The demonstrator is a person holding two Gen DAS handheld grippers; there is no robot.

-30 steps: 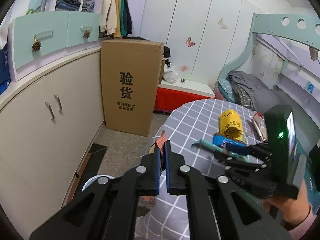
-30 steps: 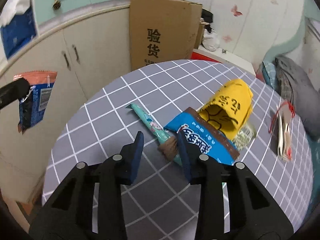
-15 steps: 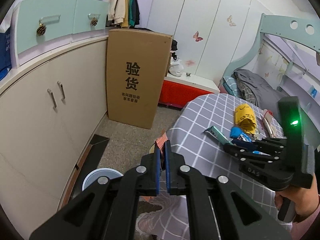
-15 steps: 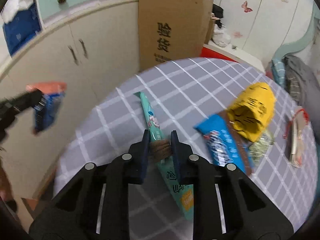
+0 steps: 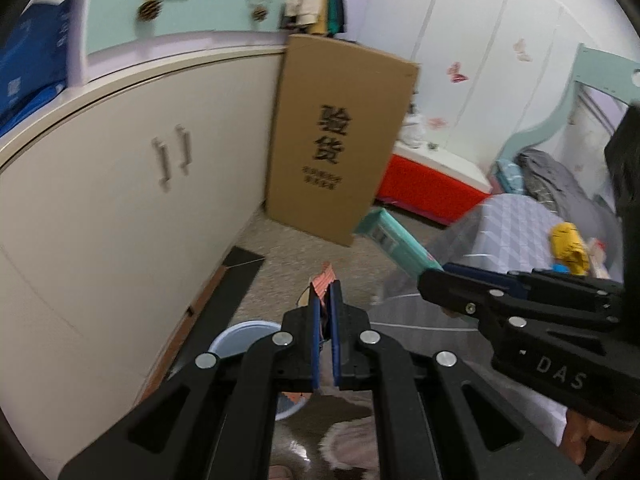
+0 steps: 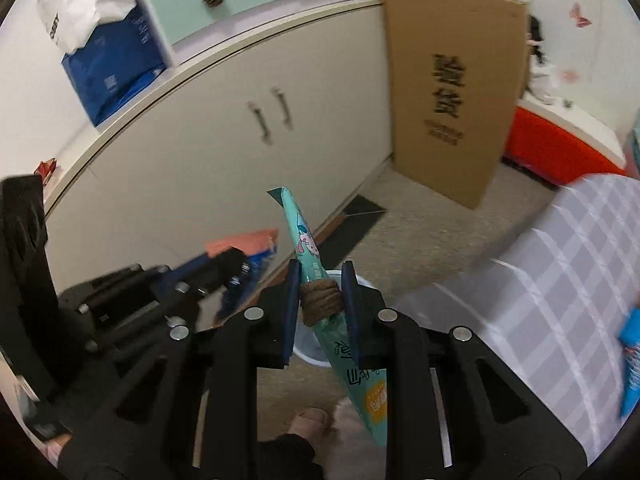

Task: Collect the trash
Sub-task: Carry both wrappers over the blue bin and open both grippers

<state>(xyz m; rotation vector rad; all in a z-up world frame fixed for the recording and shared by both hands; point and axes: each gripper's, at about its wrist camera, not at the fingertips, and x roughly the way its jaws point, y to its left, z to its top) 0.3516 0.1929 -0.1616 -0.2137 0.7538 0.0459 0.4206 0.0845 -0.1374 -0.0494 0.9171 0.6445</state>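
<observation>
- The left claw (image 5: pixel 325 312) is black with blue pads, and the wrapper (image 5: pixel 322 280) in it is salmon-orange.
- The right claw (image 6: pixel 320 300) is black with dark blue pads; its long wrapper (image 6: pixel 304 240) is teal with a cartoon print and an orange patch lower down.
- A brown lump (image 6: pixel 320 300) sits between the right pads.
- The bench cloth (image 6: pixel 560 280) is grey with a white grid.
- The bin (image 5: pixel 240 338) on the floor is pale blue.
- The cardboard box (image 5: pixel 340 140) is brown with black characters.
- The cabinet (image 5: pixel 120 184) doors are cream, the drawers (image 5: pixel 180 0) above mint green.
- A yellow bag (image 5: pixel 570 246) lies on the bench.
- The low chest (image 5: pixel 428 188) is red with a white top.
</observation>
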